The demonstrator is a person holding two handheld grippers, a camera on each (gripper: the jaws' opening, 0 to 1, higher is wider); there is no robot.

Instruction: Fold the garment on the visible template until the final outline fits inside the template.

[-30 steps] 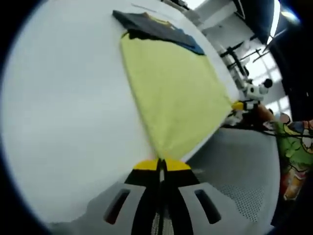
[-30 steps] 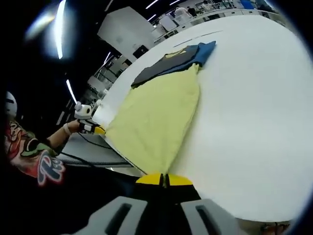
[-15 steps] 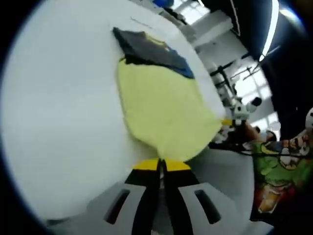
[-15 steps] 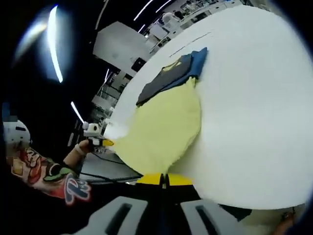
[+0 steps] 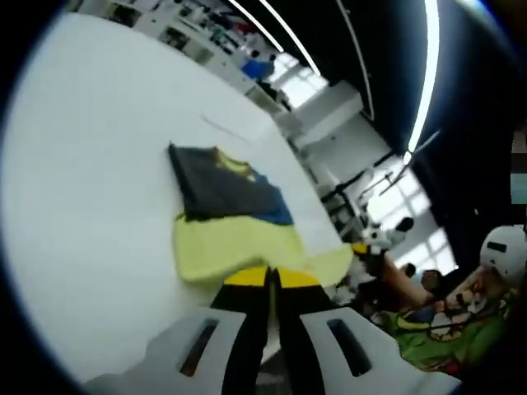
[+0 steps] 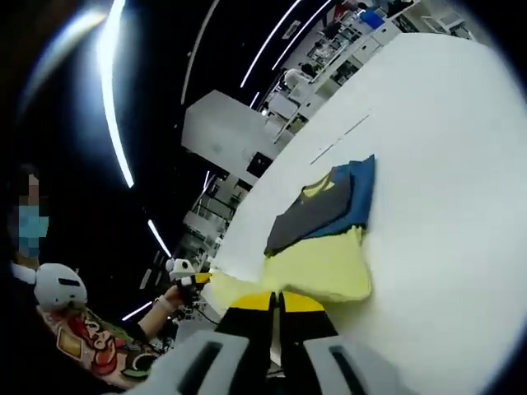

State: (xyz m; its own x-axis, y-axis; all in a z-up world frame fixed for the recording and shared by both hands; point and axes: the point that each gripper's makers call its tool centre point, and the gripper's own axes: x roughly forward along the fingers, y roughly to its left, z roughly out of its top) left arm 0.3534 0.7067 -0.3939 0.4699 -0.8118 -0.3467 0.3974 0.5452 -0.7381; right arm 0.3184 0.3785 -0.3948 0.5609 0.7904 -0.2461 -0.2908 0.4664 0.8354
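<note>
- The white table (image 5: 90,164) spreads wide under both cameras, and the garment (image 5: 239,243) lies out on it — a yellow body with a dark grey and blue top end at the far side.
- I can make out no template outline on the table in either view, so whether the fold will land inside it is the first worry; a fold laid by eye could overhang.
- The garment's yellow near edge is lifted and bunched towards both grippers, with the dark part lying flat on the table in the right gripper view (image 6: 325,206).
- Risk number two: the two lifted corners travel unevenly, and the yellow panel comes down skewed or creased over the dark end.
- Risk three: a corner slips from a pinch mid-carry — thin cloth, a small bite, and the fold collapses short.
- The left gripper (image 5: 270,278) points along the table towards the garment, jaws pressed together on the yellow hem right at the tips.
- The right gripper (image 6: 277,300) does likewise from the other side, jaws closed with yellow cloth running into them.
- In the right gripper view the left gripper appears small at the garment's far corner (image 6: 188,276), held by the person's hand (image 6: 170,300) — so the grippers sit at opposite near corners, both raised off the table.
</note>
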